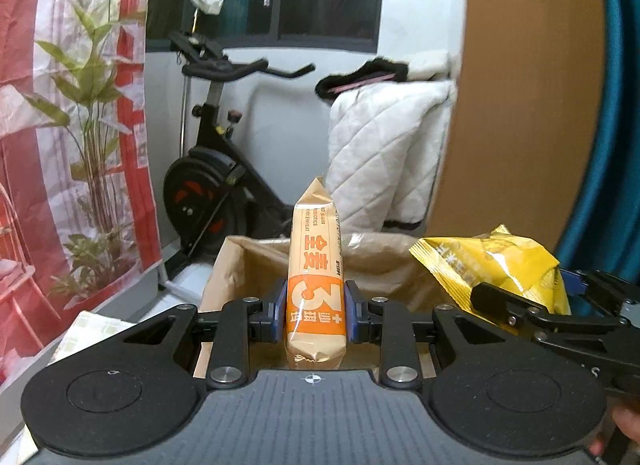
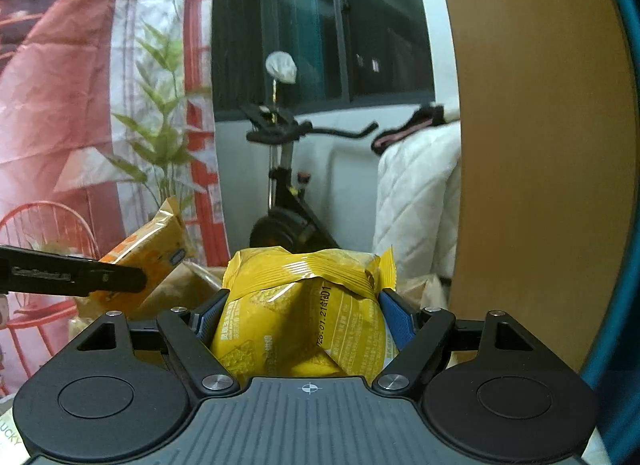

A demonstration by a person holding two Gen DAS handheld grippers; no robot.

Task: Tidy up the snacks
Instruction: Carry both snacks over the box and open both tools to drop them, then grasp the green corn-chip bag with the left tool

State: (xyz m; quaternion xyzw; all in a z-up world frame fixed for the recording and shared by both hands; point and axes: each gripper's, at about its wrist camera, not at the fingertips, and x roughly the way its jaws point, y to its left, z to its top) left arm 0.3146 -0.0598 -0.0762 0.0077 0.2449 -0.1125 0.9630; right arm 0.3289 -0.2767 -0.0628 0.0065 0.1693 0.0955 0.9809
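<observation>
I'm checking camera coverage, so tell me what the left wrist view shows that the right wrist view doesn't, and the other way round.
Only the left wrist view shows the left gripper clamped on the orange and tan snack bar wrapper, standing upright, and the open mouth of the brown paper bag.

Only the right wrist view shows the right gripper squeezing the crinkled yellow snack packet, with its printed date, and a red wire chair.

Both show the black exercise bike, the white quilted cover and both snacks.

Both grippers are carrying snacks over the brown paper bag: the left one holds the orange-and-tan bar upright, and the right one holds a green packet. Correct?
Not quite: the packet in the right gripper is yellow, as the right wrist view shows. The left gripper does hold the orange-and-tan bar upright near the brown paper bag.
</observation>
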